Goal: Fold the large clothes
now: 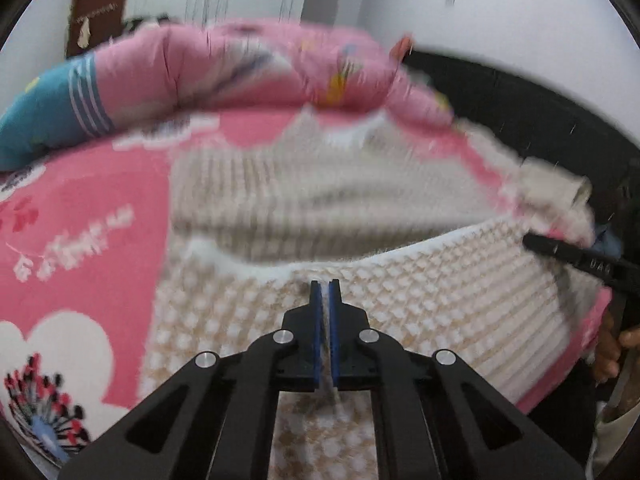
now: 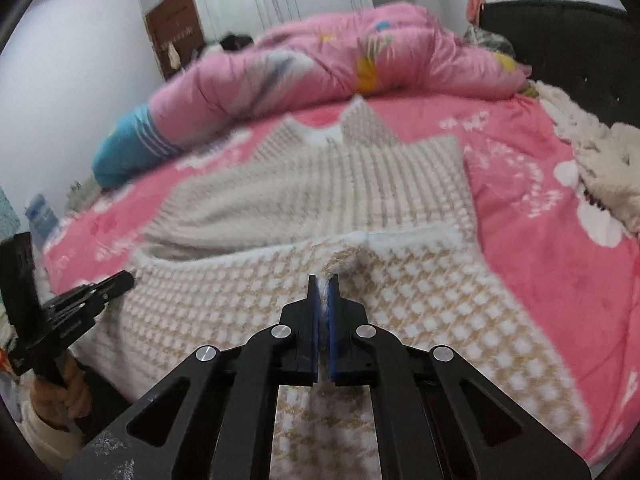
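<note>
So the sweater (image 1: 360, 208) is spread flat on the pink bedsheet (image 1: 88, 208), with the near hem edge right at the tips of both tools. Going left to right.

The left gripper (image 1: 325, 286) is pinched shut on the sweater hem, with a sliver of knit squeezed between the blue pads (image 1: 317, 320) and the rest of the body stretching away ahead of the jaws. Off to its right you can see the other tool poking in at the same edge.

The right gripper (image 2: 323, 282) is in the same state, clamped down on a little tuft of the hem, which bunches up just in front of the tips. The neck end lies far ahead of the jaws, near the pink quilt (image 2: 320, 60).

My take on doing this well: lift both corners together and level so the hem stays taut between the jaws, then carry it forward toward the neckline. The knit looks fluffy and stretchy, so a shallow bite could slip. I'd also watch the right side, where that bunching could turn into a crooked crease.
</note>
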`<action>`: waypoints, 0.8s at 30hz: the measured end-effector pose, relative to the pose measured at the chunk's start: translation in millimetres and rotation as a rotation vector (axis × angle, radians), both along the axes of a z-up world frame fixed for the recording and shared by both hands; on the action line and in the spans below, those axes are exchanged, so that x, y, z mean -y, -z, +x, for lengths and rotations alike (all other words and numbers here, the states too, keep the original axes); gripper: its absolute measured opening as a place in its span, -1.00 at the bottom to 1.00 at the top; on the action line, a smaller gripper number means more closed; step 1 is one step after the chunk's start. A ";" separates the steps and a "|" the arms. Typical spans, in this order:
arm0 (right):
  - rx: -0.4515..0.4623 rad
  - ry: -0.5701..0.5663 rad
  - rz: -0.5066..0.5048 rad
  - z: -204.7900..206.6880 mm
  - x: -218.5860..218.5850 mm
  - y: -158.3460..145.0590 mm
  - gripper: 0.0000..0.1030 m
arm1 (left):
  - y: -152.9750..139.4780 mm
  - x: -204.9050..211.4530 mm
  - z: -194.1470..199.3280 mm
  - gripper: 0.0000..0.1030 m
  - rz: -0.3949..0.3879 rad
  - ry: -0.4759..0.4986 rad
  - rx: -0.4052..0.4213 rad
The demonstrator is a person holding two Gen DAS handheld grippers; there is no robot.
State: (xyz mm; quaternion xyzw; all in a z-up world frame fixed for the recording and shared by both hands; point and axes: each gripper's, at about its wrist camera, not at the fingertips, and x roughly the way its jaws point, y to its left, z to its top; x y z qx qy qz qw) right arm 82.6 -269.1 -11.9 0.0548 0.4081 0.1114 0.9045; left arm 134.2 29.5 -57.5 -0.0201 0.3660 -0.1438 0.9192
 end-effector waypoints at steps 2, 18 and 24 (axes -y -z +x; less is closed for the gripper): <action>-0.097 -0.013 0.055 10.1 7.0 33.5 -0.94 | 25.2 -3.3 10.2 -0.86 -0.036 0.017 -0.094; -0.023 0.106 -0.164 29.7 72.7 9.1 -0.80 | 8.6 -80.8 38.2 -0.61 -0.001 -0.188 -0.129; 0.139 0.143 -0.136 11.5 65.1 -28.4 -0.90 | -20.4 -76.3 19.5 -0.94 -0.015 -0.170 0.009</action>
